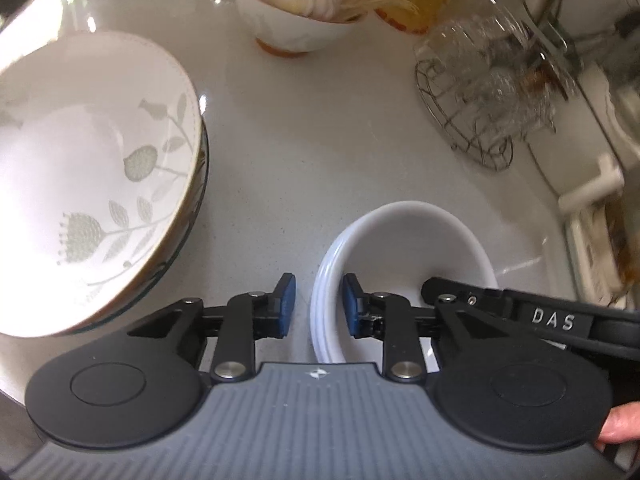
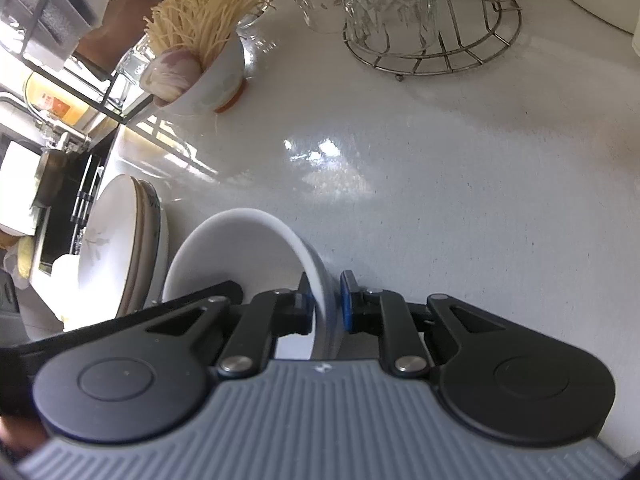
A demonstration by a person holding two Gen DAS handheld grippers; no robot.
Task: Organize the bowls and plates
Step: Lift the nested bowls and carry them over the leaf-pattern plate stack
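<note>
Both grippers met at one plain white bowl (image 1: 412, 248) that sat low on the pale speckled counter (image 1: 312, 152). Left gripper (image 1: 316, 306) had its jaws parted around the bowl's ribbed near-left rim, one blue pad outside the wall and one inside; a clear gap showed on the outer side, so it was straddling the rim without pinching it. Right gripper (image 2: 325, 304) straddled the opposite side of the same bowl (image 2: 240, 248), and its blue pads (image 2: 347, 300) lay right against the wall, which filled the space between them; it looked clamped on the rim, though the blur at the rim made the contact hard to confirm. In the left wrist view, the right tool's black arm reached in over the bowl from the right.

Just left of the bowl stood a stack of plates (image 1: 96, 176), the top one white with grey leaf and flower prints, resting on a darker-rimmed dish. The right wrist view showed the same stack (image 2: 124, 252) edge-on beside the bowl, near but apart from it.

Farther back on the counter sat a footed white bowl (image 1: 280, 24) that held pale noodles and a purple-skinned onion. To its right a wire rack (image 1: 480, 120) carried upturned clear glasses (image 2: 384, 0).
</note>
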